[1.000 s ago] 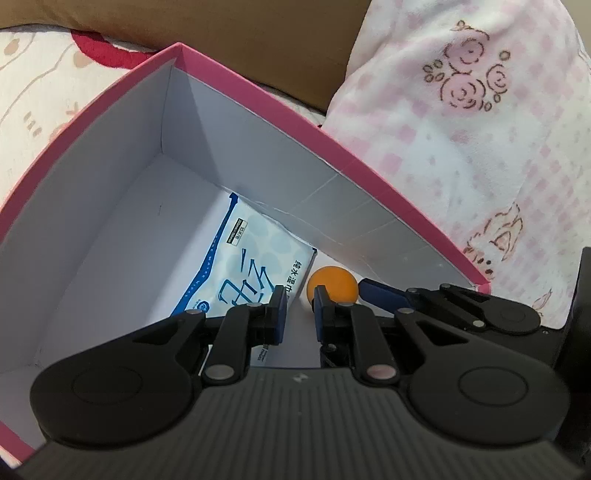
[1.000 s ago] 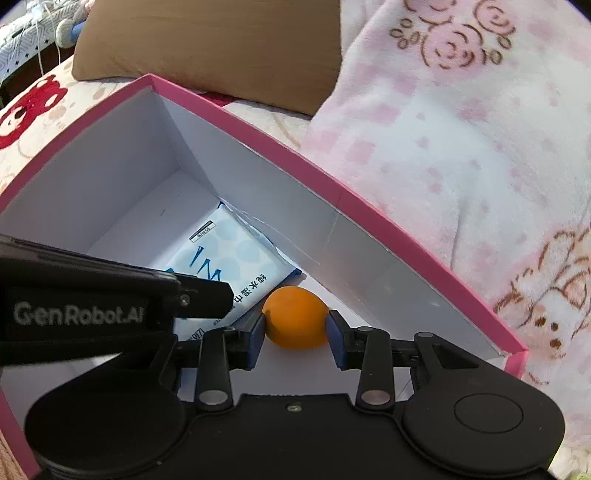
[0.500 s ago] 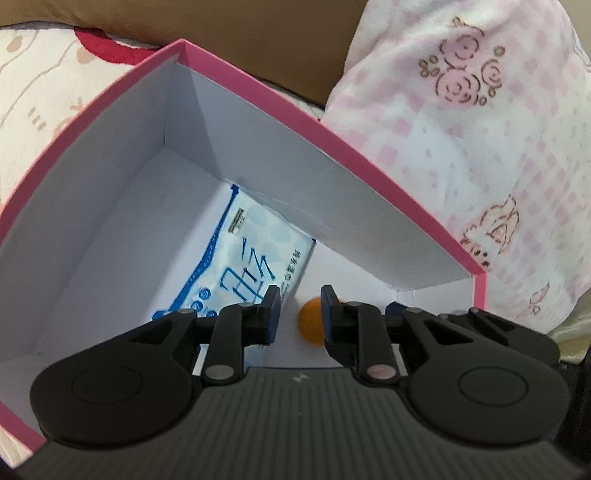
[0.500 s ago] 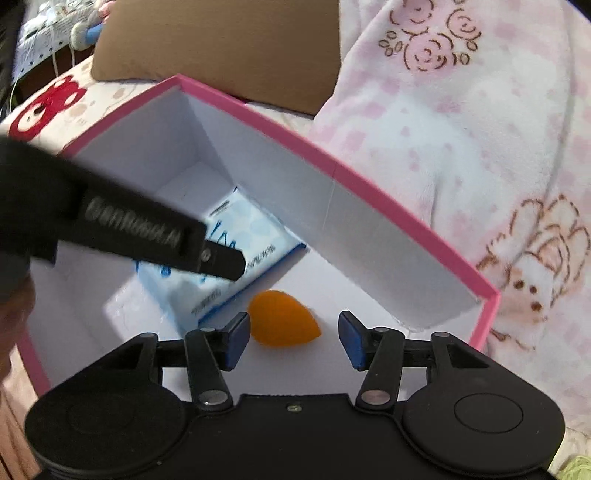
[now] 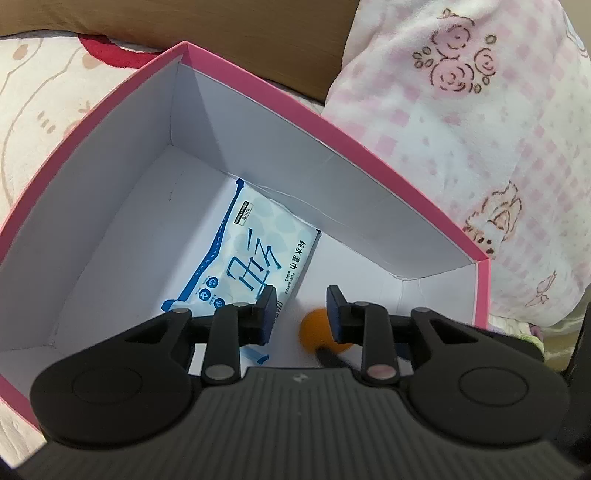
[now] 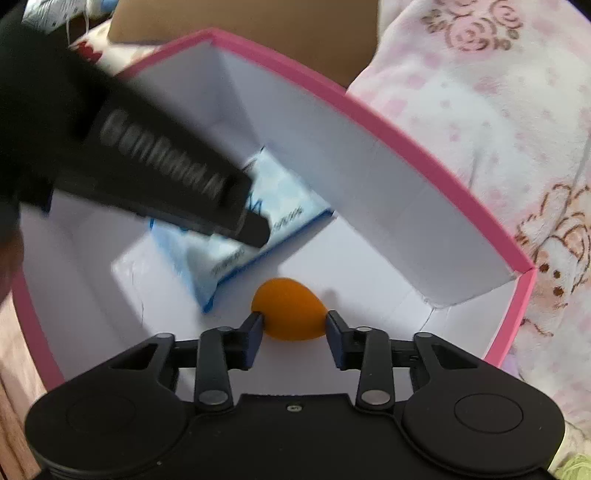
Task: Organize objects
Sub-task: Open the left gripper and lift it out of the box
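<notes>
A white box with a pink rim (image 5: 295, 99) (image 6: 332, 88) holds a blue-and-white wipes pack (image 5: 251, 258) (image 6: 288, 206) against its far wall. An orange egg-shaped sponge (image 6: 288, 310) (image 5: 314, 325) rests on the box floor beside the pack's corner. My right gripper (image 6: 291, 319) reaches down into the box. Its jaws are closing, and the pads touch the sponge on both sides. My left gripper (image 5: 301, 295) hovers over the pack's near edge. Its jaws are opening with nothing between them. The left tool's black housing (image 6: 155, 158) crosses the right wrist view, blurred.
A pink-and-white plush blanket (image 5: 480, 147) (image 6: 498, 129) rises just right of the box. A brown pillow (image 5: 221, 26) lies behind it. Cream bedding with red print (image 5: 44, 92) spreads to the left. The box floor left of the pack is bare.
The right jaws let the sponge drop onto the box floor, then shifted and came in around it again. The left jaws spread apart. The left tool swung higher across the right wrist view.
</notes>
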`<state>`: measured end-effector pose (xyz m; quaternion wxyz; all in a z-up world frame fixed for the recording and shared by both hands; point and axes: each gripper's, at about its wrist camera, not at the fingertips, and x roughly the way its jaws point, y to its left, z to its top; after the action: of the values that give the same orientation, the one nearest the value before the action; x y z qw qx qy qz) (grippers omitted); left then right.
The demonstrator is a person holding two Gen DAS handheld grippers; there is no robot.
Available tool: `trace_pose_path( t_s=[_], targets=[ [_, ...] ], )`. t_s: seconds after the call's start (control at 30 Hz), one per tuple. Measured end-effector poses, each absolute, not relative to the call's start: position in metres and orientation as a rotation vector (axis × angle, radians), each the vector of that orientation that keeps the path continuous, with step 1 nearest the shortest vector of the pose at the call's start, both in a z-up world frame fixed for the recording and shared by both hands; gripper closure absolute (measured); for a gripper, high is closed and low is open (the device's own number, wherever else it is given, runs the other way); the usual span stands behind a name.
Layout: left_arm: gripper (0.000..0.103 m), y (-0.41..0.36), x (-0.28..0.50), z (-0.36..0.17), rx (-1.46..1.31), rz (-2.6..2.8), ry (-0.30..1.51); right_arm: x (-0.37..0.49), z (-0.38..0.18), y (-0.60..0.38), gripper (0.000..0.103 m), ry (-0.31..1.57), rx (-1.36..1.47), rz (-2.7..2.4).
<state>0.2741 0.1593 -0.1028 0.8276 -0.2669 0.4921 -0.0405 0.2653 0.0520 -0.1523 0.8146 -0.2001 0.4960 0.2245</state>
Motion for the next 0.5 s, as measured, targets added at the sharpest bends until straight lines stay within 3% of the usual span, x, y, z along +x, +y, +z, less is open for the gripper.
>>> trace_pose_path(
  t_s=[0.07, 0.23, 0.33, 0.4, 0.5],
  targets=[
    [0.075, 0.162, 0.274, -0.101, -0.573, -0.087, 1.041, 0.272, -0.146, 0.052, 0.095, 1.019, -0.414, 0.471],
    [0.074, 0.169, 0.273, -0.094, -0.576, -0.072, 0.995, 0.299, -0.143, 0.057, 0.096, 0.991, -0.397, 0.433],
    [0.072, 0.171, 0.274, -0.095, -0.563, -0.072, 0.999, 0.302, -0.137, 0.047, 0.084, 0.991, -0.339, 0.385],
    [0.072, 0.17, 0.274, -0.097, -0.548, -0.072, 1.015, 0.292, -0.126, 0.03, 0.068, 0.981, -0.242, 0.404],
    [0.066, 0.163, 0.27, -0.097, -0.501, -0.075, 1.05, 0.272, -0.118, 0.01, 0.065, 0.991, -0.201, 0.429]
  ],
)
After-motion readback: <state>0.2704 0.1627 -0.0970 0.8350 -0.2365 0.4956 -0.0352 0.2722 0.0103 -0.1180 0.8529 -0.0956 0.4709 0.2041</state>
